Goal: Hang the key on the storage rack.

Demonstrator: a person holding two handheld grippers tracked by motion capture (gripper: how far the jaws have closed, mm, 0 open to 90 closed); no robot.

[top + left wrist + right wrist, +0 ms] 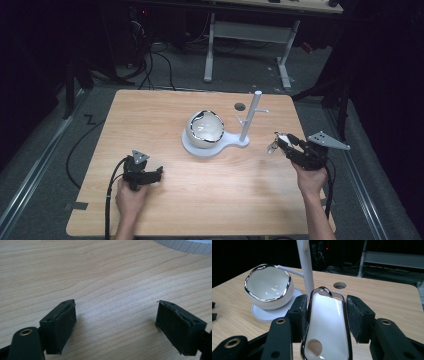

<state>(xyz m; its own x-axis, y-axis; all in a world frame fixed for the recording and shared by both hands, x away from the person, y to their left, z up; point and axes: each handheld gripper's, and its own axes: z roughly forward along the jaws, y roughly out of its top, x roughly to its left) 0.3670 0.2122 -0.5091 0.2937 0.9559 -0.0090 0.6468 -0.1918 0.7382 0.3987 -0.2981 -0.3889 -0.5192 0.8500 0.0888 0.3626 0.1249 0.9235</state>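
A white stand with a tall post (251, 116) and short side pegs rises from a round base (192, 146) at the table's middle. On that base rests a white, silver-rimmed bowl-shaped ornament (205, 127), also in the right gripper view (270, 287) beside the post (306, 267). My right gripper (281, 143) is shut on a flat white pendant (327, 325) with a silver rim, a top loop and a hole near its bottom. It hangs right of the stand, above the table. My left gripper (159, 173) lies low on the near left of the table, open (116, 322) with bare wood between its pads.
A round hole (240, 106) pierces the wooden table (150, 115) behind the stand. Beyond the far edge are a white desk frame (210, 50) and cables on the grey floor. The edge of the stand's base (185, 245) shows at the top of the left gripper view.
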